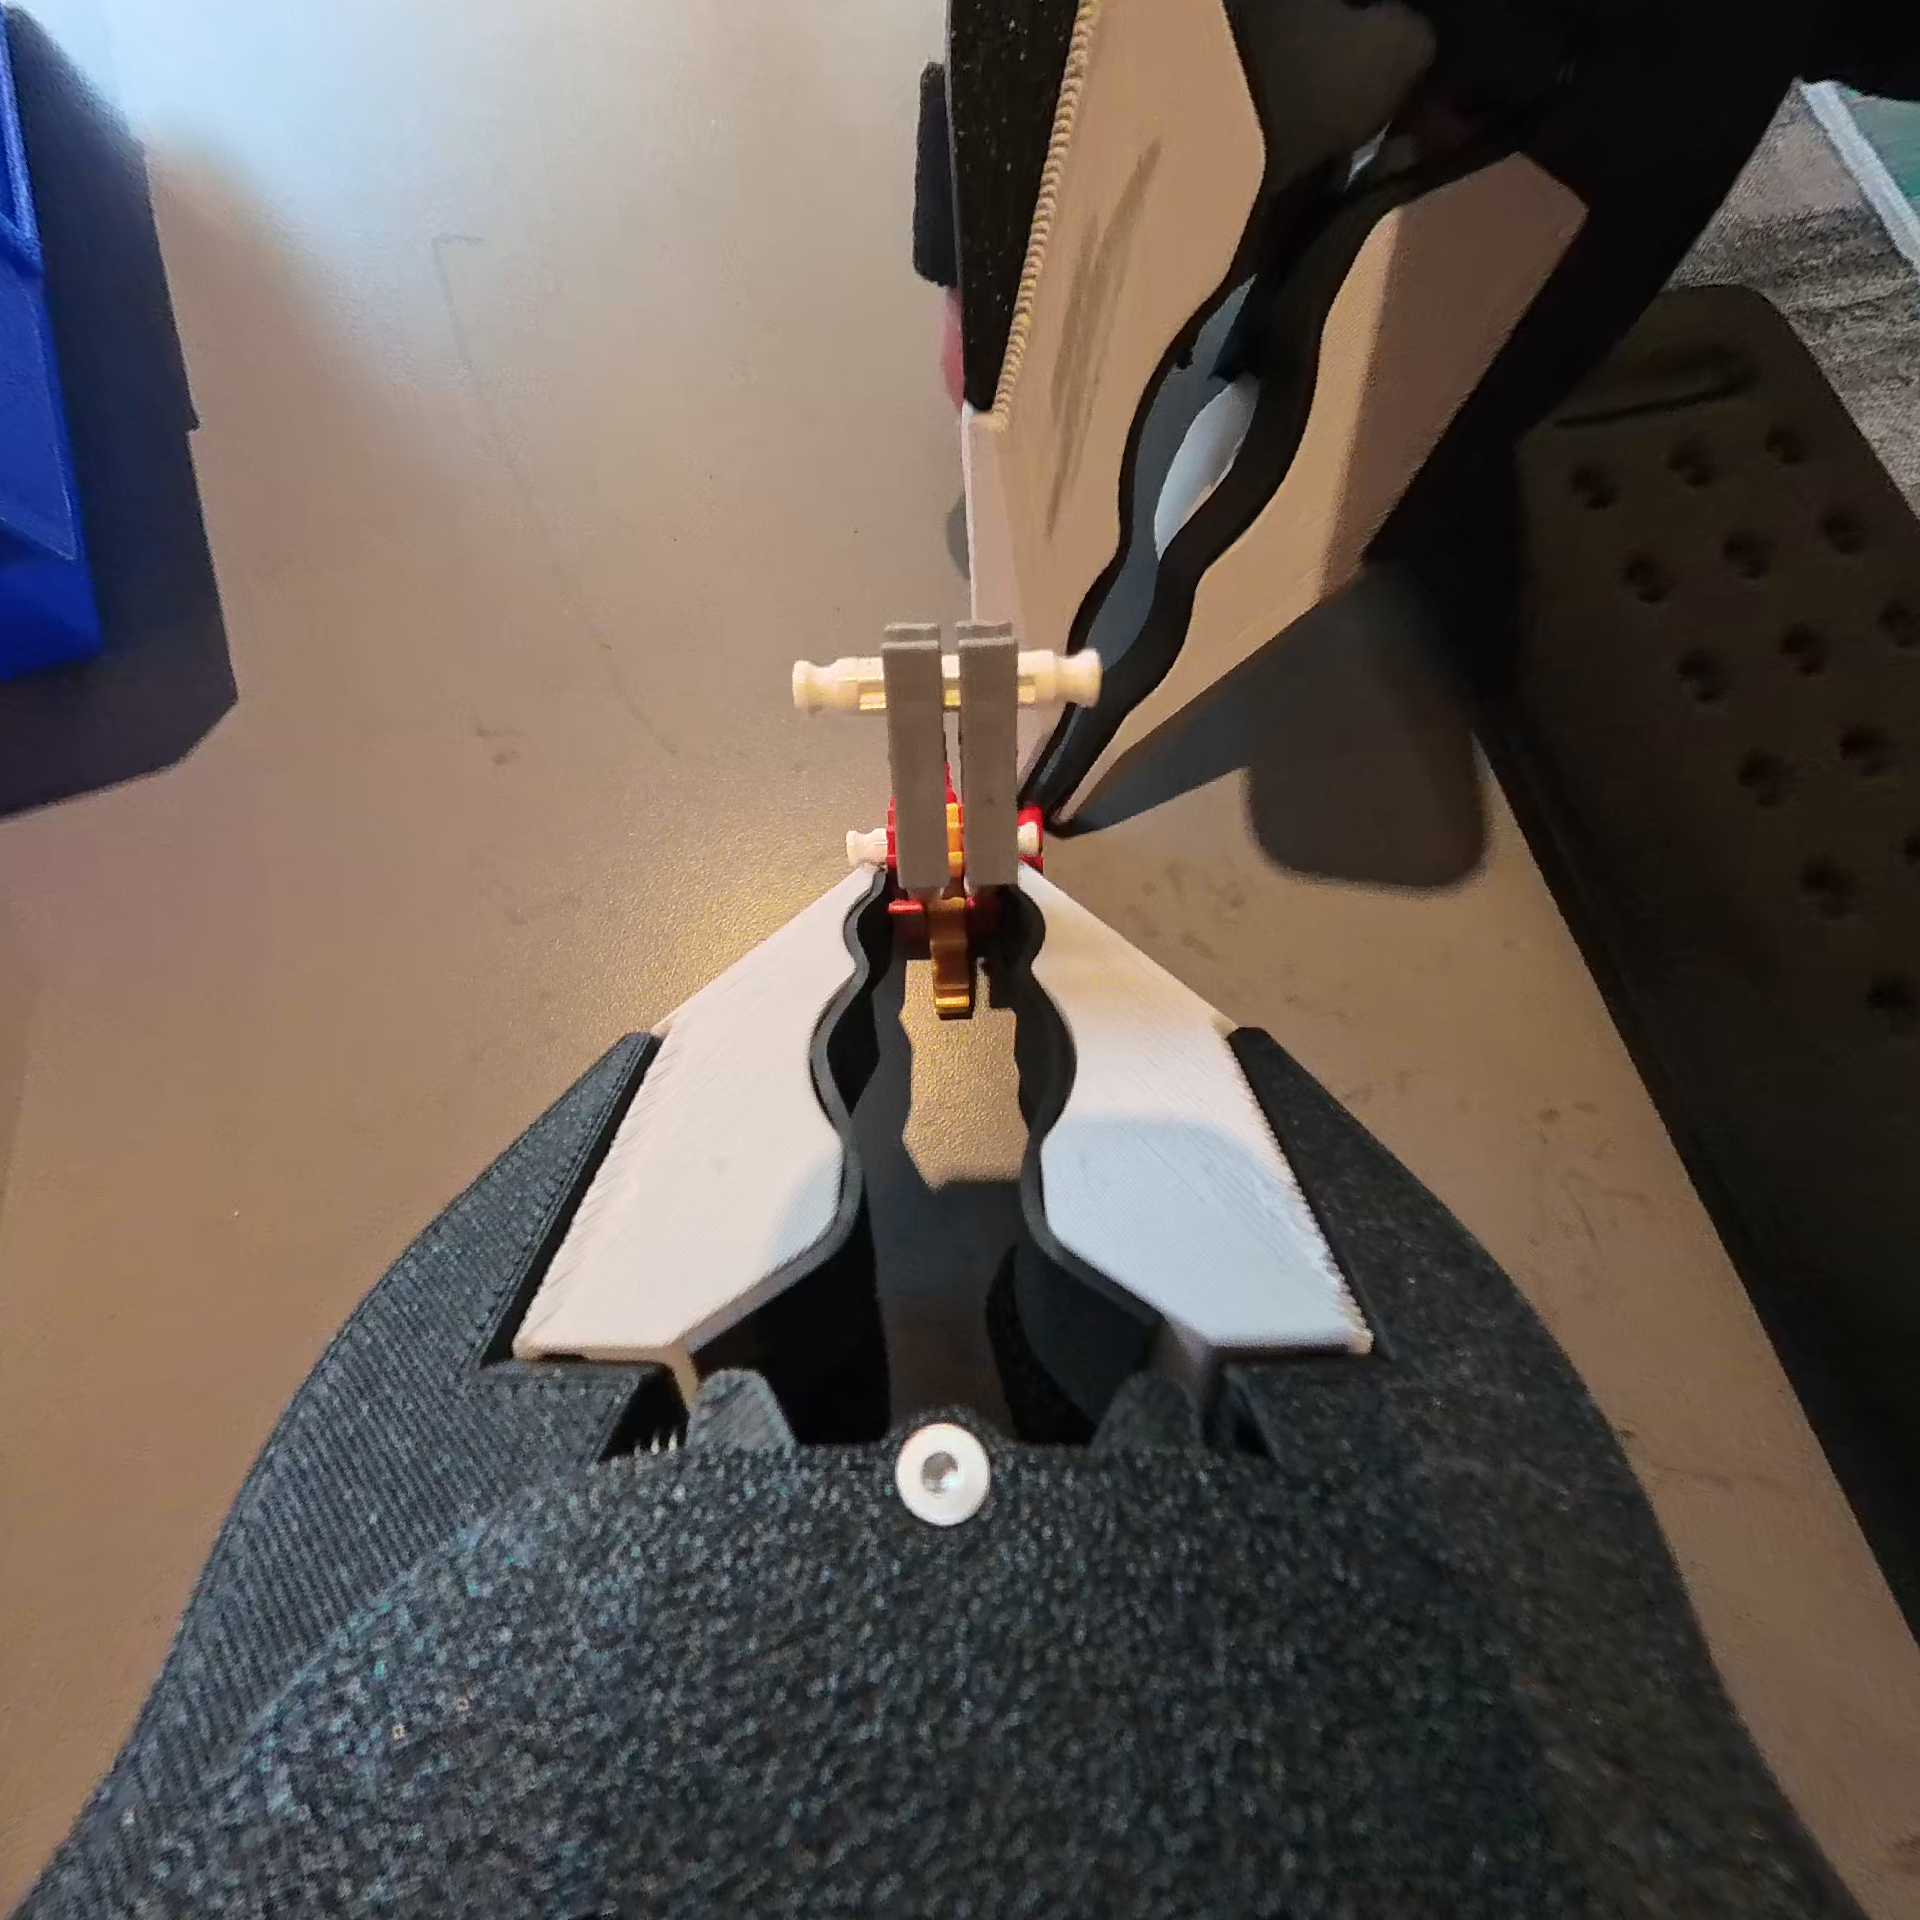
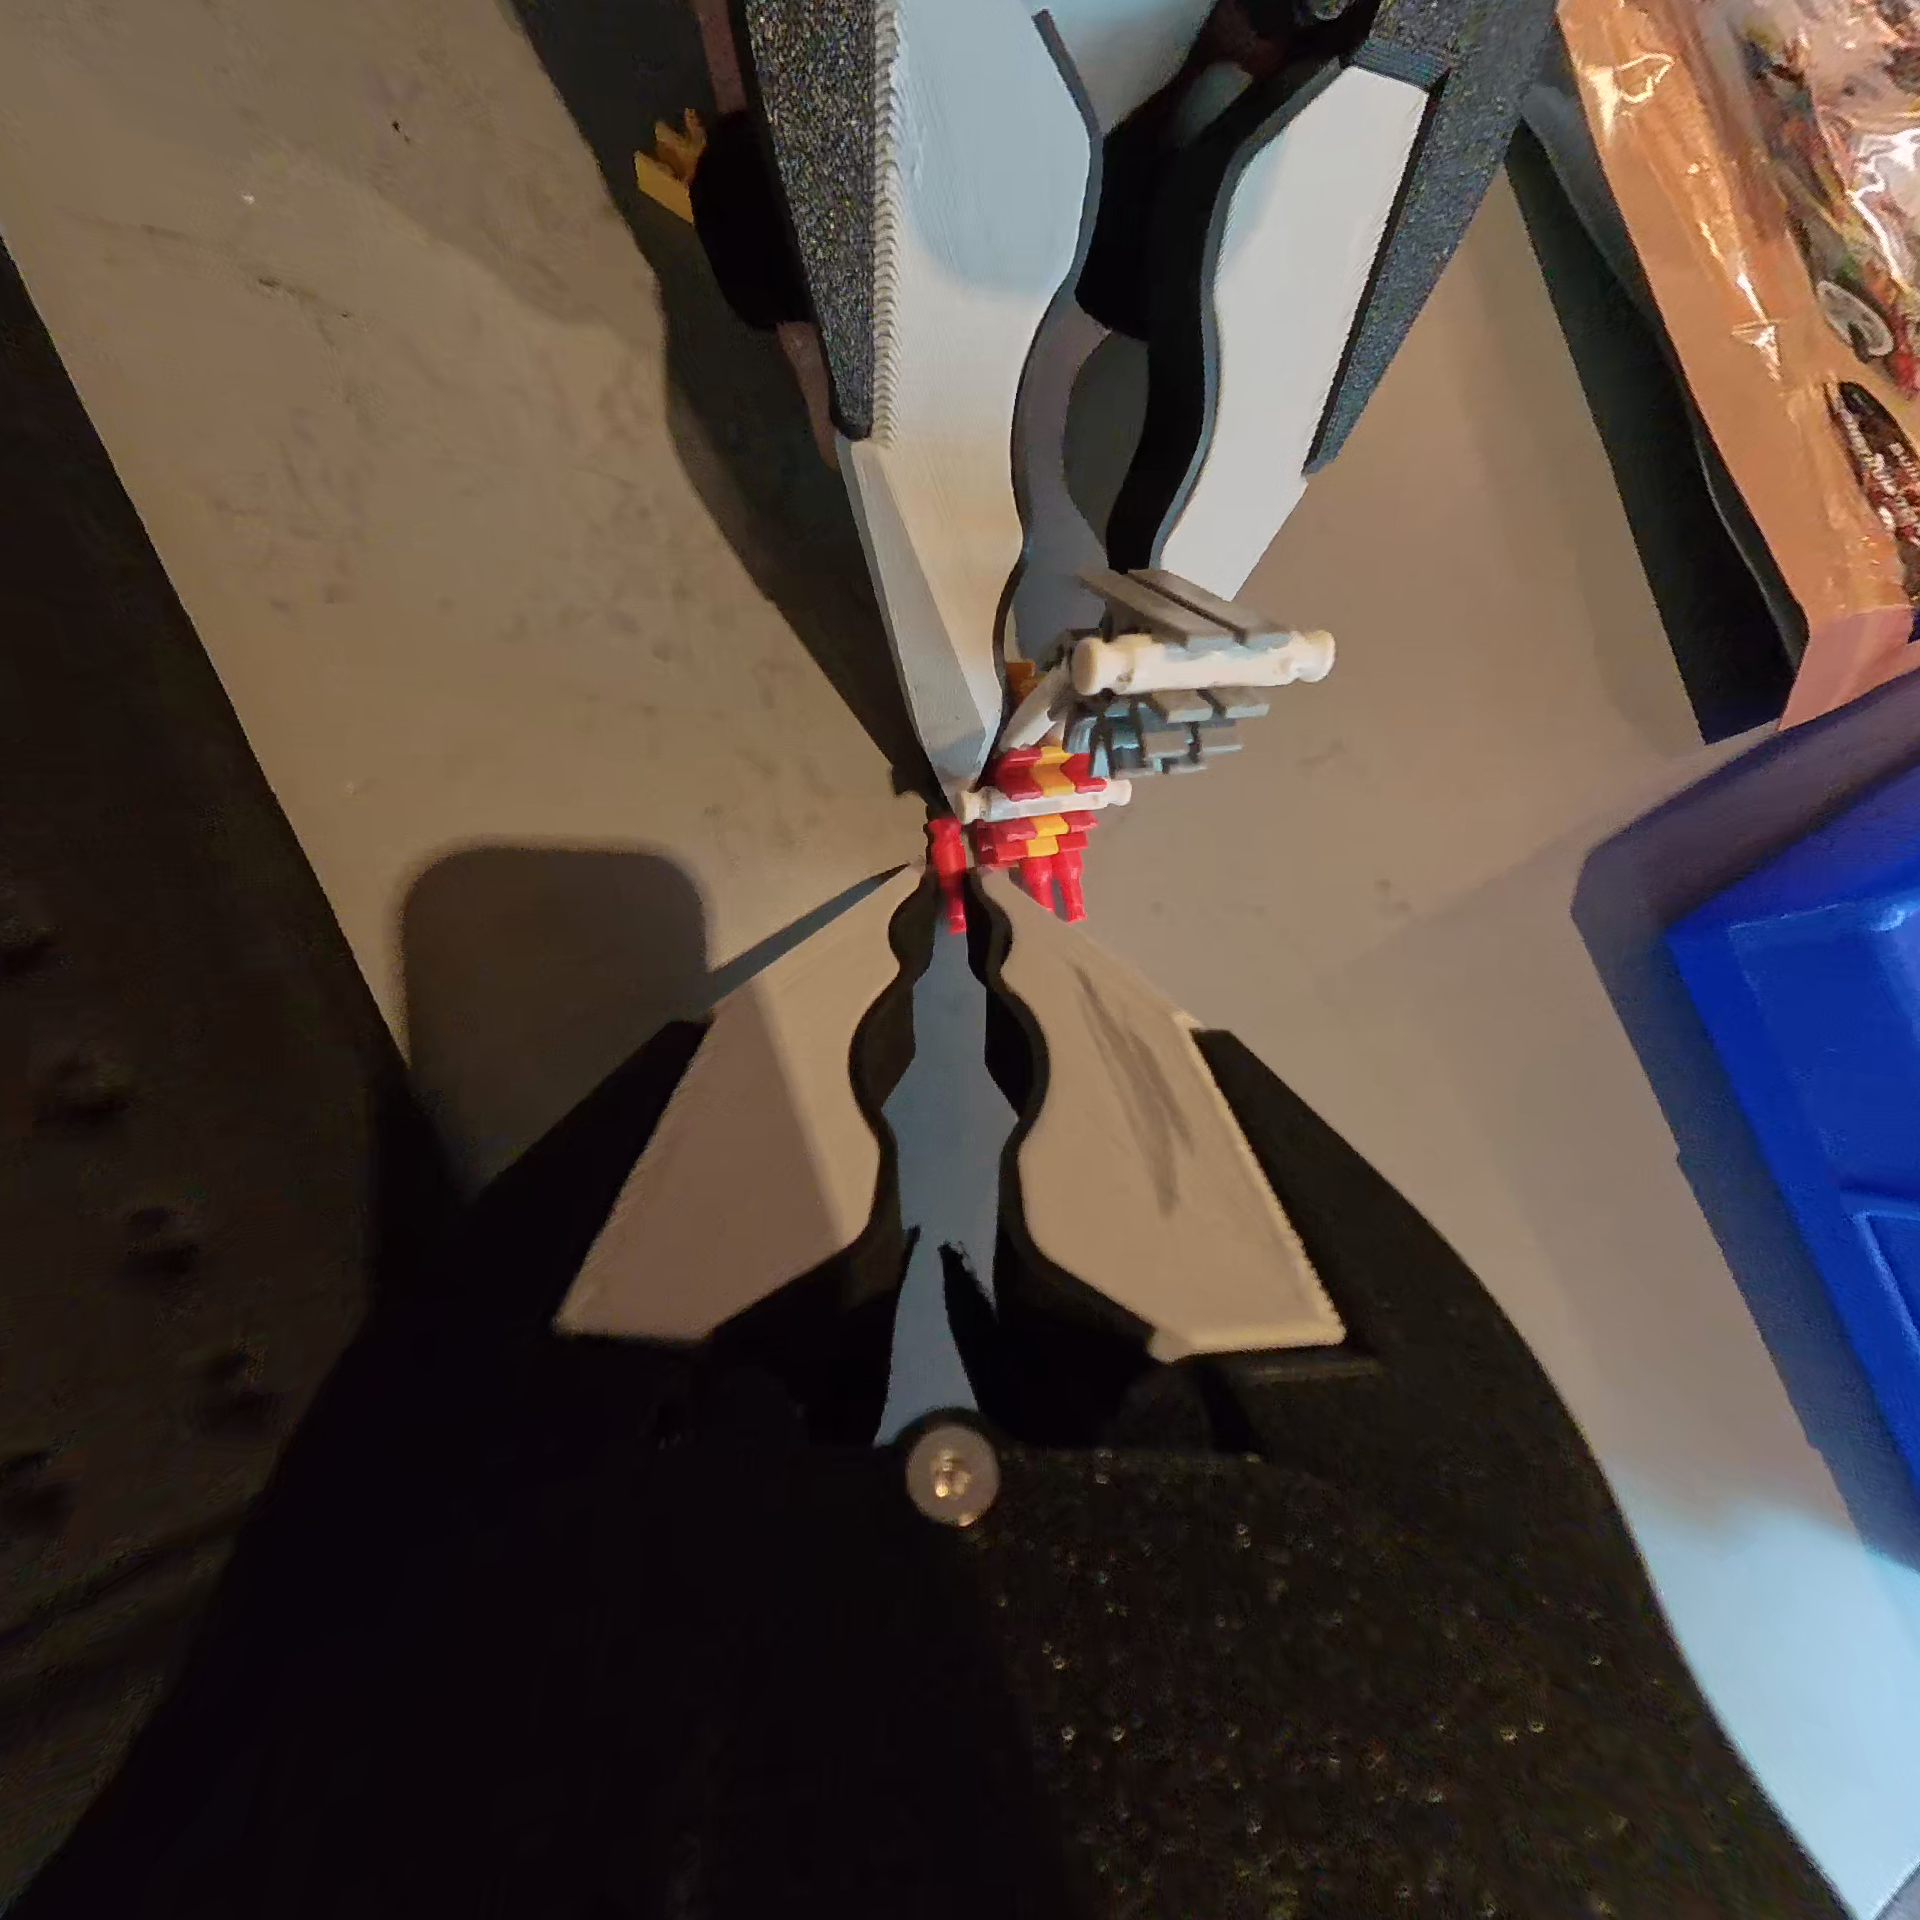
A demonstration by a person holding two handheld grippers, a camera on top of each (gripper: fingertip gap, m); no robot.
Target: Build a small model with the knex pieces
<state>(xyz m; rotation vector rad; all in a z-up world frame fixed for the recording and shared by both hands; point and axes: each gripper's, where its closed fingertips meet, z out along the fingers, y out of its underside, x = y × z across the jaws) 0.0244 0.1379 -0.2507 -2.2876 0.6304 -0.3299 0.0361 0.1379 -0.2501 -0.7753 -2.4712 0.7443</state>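
Note:
A small toy-brick assembly [image 1: 948,769] of two grey beams, white pins, and red and yellow parts is held above the pale table [image 1: 499,582]. My left gripper [image 1: 948,883] is shut on its red and yellow base. My right gripper [image 2: 954,883] is shut on a small red piece [image 2: 948,862] pressed against the red side of the same assembly [image 2: 1049,821]. In the left wrist view the right gripper [image 1: 1049,821] comes in from the upper right and its tip touches the red part. In the right wrist view the left gripper [image 2: 987,727] reaches down from the top.
A blue bin [image 1: 31,416] stands at the left edge, also seen in the right wrist view [image 2: 1808,1060]. A dark perforated foam block [image 1: 1745,644] lies to the right. A clear bag of parts on a brown surface [image 2: 1766,239] sits at the far right. A yellow piece [image 2: 670,166] lies on the table. My left and right fingertips are right by each other. About 12 cm separates my right fingertips from the dark perforated foam block [image 1: 1745,644].

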